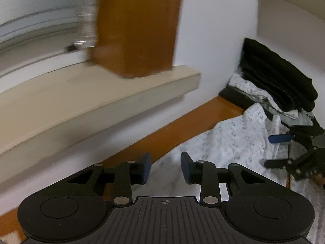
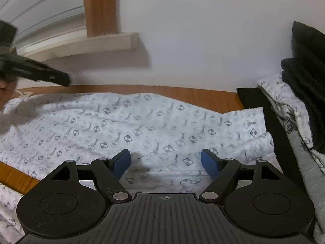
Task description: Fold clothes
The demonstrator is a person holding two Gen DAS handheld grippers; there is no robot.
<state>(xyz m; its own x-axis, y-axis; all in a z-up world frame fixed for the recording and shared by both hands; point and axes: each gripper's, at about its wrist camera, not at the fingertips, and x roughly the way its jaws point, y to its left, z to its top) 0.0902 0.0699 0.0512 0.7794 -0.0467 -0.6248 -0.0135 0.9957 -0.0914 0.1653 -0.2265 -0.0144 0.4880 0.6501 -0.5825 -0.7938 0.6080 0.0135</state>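
- White cotton garment printed with small grey checked squares (image 2: 142,126): spread flat on the orange-brown wooden surface (image 2: 203,95), below the white wall.
- Left gripper (image 1: 165,167): blue pads apart, empty, above the garment's edge; view blurred.
- Right gripper (image 2: 165,162): jaws wide, empty, over the garment.
- Folded black clothes stack (image 2: 306,93): far right, apparently atop patterned and grey pieces.

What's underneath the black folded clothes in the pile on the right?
The black folded clothes sit on a white patterned garment, with a grey piece lower down. Whatever lies deeper in the stack is covered.
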